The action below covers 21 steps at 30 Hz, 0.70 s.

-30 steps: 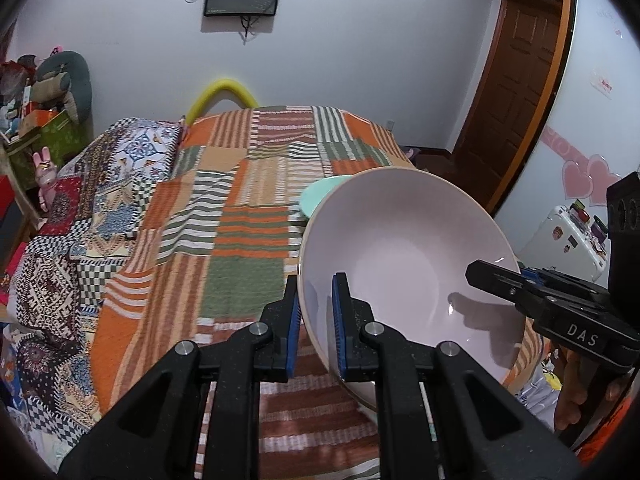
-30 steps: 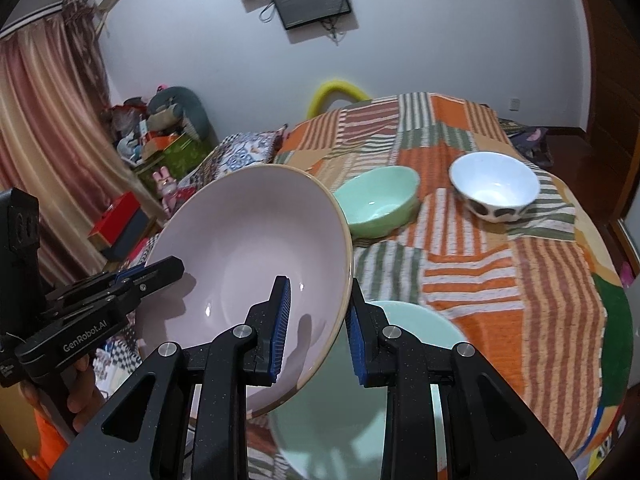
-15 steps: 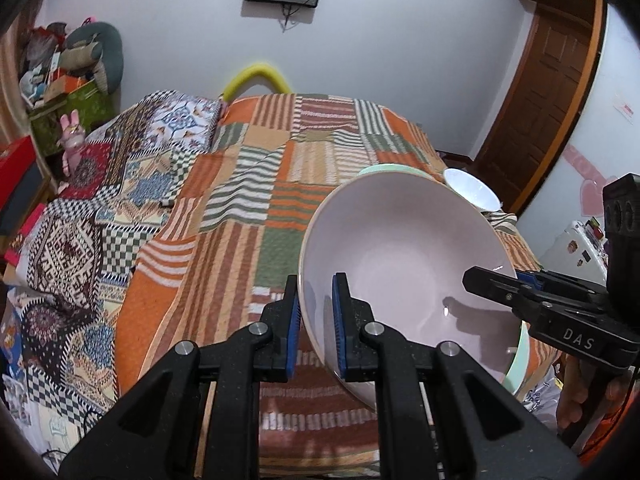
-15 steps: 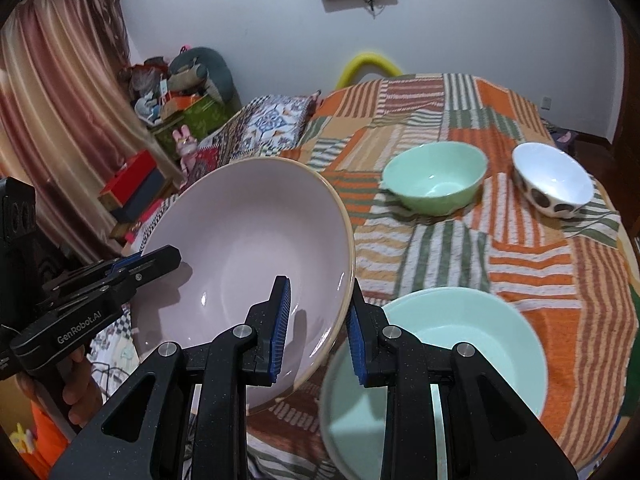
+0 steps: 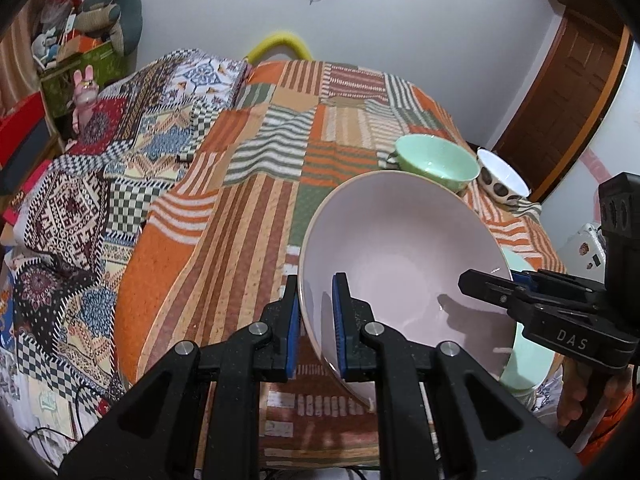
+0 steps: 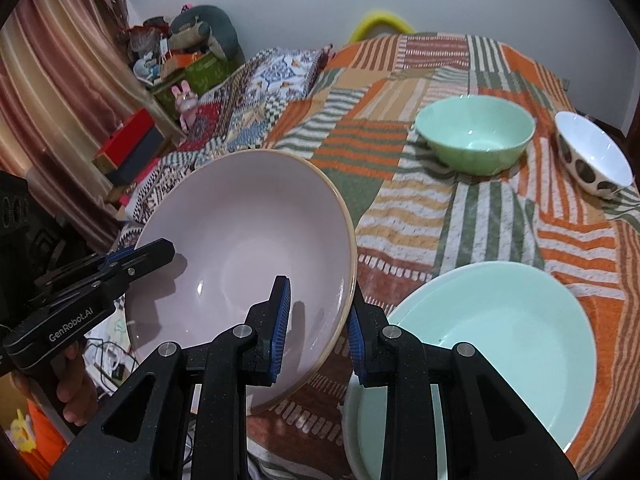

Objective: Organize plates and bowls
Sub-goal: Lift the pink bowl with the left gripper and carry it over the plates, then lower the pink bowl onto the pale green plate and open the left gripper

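Both claws, left (image 5: 315, 322) and right (image 6: 316, 330), clench opposite rims of the pink bowl (image 6: 244, 264), carried above the bed; next, probably nesting it onto the mint plate (image 6: 492, 344) just right of the right claw.

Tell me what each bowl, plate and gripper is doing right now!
Pink bowl: tilted, held in the air by its rim.
Left gripper: jaws shut on pink bowl.
Right gripper: jaws shut on pink bowl.
Green bowl: upright, empty.
Spotted bowl: tilted, empty.
Green plate: flat, empty.
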Available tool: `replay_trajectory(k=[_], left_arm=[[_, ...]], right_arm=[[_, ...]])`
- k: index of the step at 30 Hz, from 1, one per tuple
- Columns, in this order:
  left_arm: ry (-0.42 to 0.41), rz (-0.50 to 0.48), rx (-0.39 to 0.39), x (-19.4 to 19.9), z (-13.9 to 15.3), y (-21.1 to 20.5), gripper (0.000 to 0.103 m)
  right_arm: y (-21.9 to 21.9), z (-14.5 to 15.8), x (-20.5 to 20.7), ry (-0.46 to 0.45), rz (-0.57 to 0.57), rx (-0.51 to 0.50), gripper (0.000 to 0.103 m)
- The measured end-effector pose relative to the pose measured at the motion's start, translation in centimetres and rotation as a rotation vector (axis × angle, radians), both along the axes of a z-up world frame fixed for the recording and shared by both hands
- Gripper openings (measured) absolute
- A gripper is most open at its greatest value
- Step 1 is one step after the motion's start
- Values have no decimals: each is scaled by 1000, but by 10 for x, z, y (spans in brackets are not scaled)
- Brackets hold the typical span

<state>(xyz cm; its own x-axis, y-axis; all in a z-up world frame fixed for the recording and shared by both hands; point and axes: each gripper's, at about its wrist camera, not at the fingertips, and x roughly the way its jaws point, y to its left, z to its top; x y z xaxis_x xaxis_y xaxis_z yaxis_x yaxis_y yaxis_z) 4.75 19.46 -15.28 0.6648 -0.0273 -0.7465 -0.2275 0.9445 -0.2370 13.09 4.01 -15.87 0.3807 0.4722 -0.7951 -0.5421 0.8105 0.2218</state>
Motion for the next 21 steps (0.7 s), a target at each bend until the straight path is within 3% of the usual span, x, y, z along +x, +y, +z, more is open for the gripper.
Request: replay_trajectory(k=[12, 21], left_arm=[[86, 5, -46, 6, -39, 8, 12], [100, 0, -37, 11, -49, 9, 13]], right_arm=[[11, -28, 8, 64, 6, -67, 24], [13, -37, 13, 87, 6, -85, 25]])
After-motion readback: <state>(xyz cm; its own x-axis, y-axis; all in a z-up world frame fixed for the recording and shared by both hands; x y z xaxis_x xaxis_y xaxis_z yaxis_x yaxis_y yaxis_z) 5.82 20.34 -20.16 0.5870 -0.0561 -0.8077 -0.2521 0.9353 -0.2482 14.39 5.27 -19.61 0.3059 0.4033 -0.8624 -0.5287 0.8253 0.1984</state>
